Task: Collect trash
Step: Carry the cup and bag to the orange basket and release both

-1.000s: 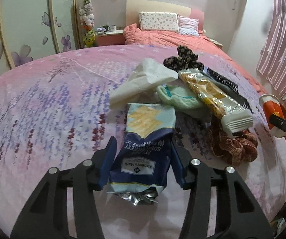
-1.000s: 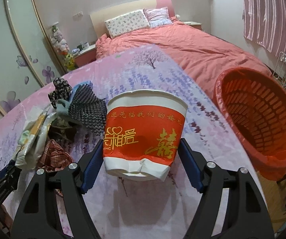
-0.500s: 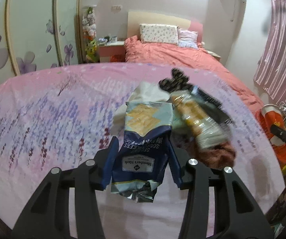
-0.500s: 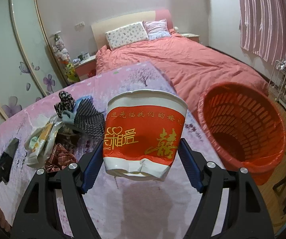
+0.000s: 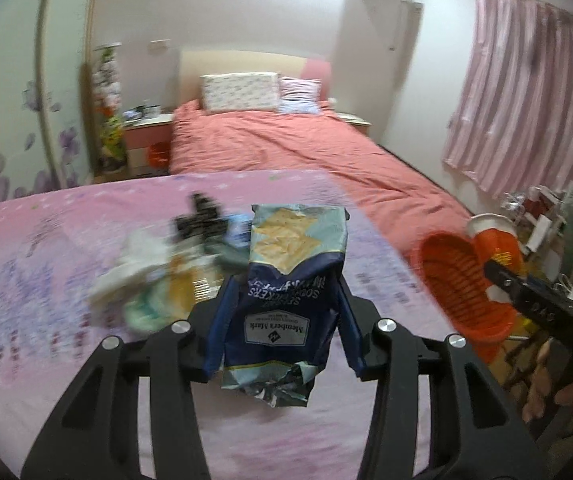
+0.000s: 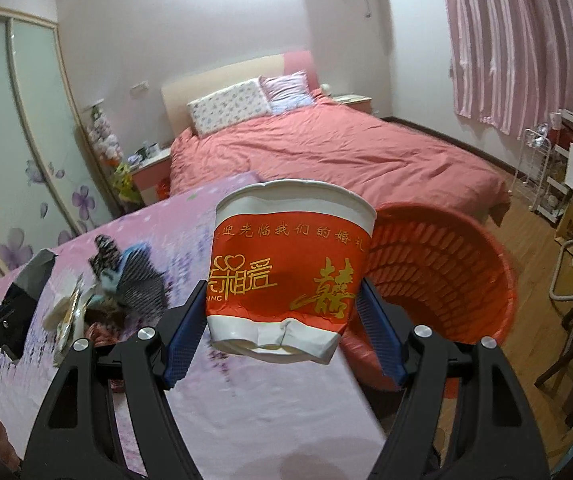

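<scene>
In the left wrist view, your left tongs [image 5: 282, 326] pinch the dark blue foil cracker bag with a torn silver end [image 5: 286, 300] across its middle, holding it clear above the pink floral-clothed desk [image 5: 46, 320]. Judge the bag light, crinkly and slippery; grip the flattened body, not the ragged end. The tongs point forward and downward, with the orange plastic lattice basket [image 5: 462, 280] ahead to the right. In the right wrist view, your right tongs [image 6: 284, 322] clamp the red-and-white paper cup with gold lettering [image 6: 290, 272] by its lower sides, upright. Its base is already crumpled, so treat it as light and easily crushed; squeeze no harder. The basket [image 6: 446, 264] sits just behind the cup, beyond the desk edge.
</scene>
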`<state>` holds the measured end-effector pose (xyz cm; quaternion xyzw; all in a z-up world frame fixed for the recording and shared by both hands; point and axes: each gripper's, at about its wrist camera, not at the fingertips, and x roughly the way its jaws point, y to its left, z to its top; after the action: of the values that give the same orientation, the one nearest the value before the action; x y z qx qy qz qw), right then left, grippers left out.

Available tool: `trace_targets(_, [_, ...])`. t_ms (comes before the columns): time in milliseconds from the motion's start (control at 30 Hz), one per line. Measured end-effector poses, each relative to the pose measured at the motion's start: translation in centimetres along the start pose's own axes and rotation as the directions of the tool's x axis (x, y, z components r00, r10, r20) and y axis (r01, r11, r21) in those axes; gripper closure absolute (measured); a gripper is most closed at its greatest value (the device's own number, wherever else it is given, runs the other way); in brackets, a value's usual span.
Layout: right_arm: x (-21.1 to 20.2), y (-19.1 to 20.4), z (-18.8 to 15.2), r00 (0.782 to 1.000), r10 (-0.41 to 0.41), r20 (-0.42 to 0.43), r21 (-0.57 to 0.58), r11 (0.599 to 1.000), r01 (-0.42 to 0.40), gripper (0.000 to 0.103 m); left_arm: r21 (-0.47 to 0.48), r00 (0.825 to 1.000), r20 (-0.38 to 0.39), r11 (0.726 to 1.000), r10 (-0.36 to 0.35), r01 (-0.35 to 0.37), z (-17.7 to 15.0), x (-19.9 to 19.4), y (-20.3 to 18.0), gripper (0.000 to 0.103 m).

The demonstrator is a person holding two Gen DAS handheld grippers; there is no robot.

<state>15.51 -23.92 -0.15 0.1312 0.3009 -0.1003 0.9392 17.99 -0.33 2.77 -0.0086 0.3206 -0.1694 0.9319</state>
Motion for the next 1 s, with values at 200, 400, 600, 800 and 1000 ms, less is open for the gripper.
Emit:
trace_targets(200, [-0.3,-3.6,1.0,0.999,-0.032,0.042,0.051,0.998,0.03,0.03,0.058,0.996,-0.014,0.994,-0.092,0.093,1.0,2.5,-6.1,0.056])
trace_targets(400, [0.4,-6.9,1.3,0.997,-0.06,0.053,0.107,0.993,0.055,0.03,0.102,0.983,-0.038,0.978,-0.18,0.183,1.7,5.7,-11.1,0.056])
trace_targets(600, [1.6,-9.5,1.5,0.995,-0.088,0.051,0.141,0.987,0.08,0.03,0.138,0.961,-0.064,0.952,-0.268,0.274,2.4,8.8,-16.1,0.056])
trace_targets(800, [3.1,-12.5,1.9,0.995,-0.091,0.049,0.187,0.979,0.081,0.03,0.16,0.943,-0.11,0.931,-0.314,0.329,2.7,12.8,-20.4,0.056])
trace_targets(1000, [5.2,-14.8,1.6,0.997,-0.079,0.025,0.231,0.97,0.071,0.029,0.174,0.938,-0.191,0.93,-0.29,0.323,2.1,17.7,-23.3,0.035])
